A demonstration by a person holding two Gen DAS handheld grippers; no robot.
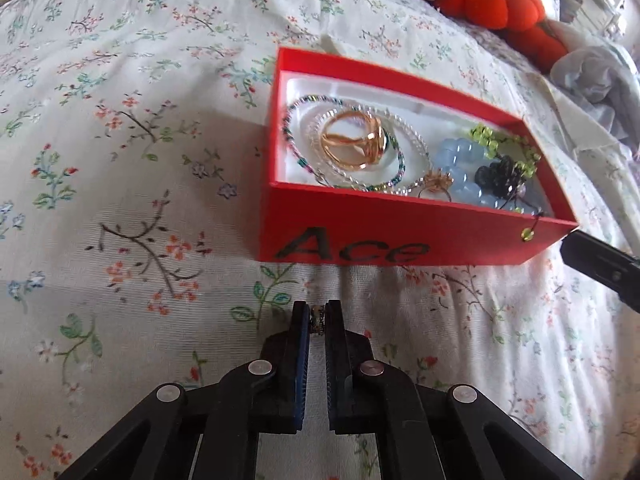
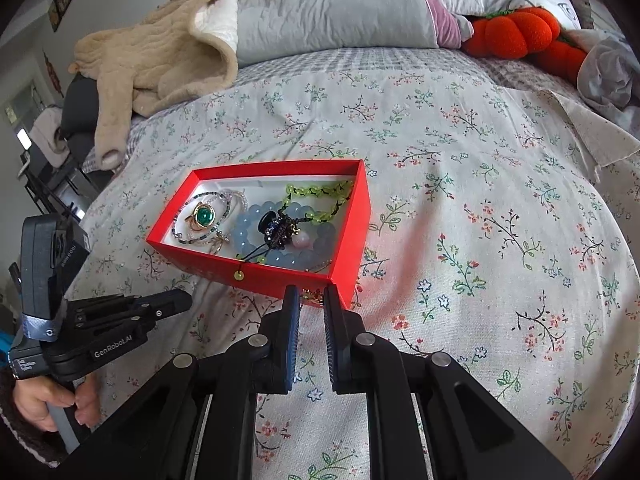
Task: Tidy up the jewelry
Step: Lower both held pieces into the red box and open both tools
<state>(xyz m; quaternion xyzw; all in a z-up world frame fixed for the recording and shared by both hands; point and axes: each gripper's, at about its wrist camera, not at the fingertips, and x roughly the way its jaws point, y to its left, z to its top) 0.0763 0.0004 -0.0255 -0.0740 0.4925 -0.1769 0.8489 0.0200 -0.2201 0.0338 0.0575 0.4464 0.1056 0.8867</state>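
Left gripper (image 1: 318, 318) sits low over the floral bedspread (image 1: 120, 160), fingers nearly together, pinching a small beaded trinket (image 1: 318, 319) right at the tips. What the piece is, too small to tell.

Up at one o'clock in the left wrist view lies the red box (image 1: 400, 240), open, "Ace" lettered on its near wall. Inside: a gold ring (image 1: 352, 142) resting within thin beaded bangles (image 1: 304, 124), blue beads (image 1: 460, 160) to their right, a dark pendant (image 1: 500, 174) on top of those, green beads (image 1: 486, 136) along the far side. One green bead (image 1: 528, 234) dangles over the near wall.

Right gripper (image 2: 311, 302) is at the box's near corner, fingers slightly parted, nothing clearly clamped; a bit of gold chain (image 2: 314, 295) peeks between the tips, contact unclear. In that view the left gripper shows at nine o'clock, just short of the box.

An orange plush (image 2: 516, 32) sits at one o'clock, a beige blanket (image 2: 160, 52) at eleven.
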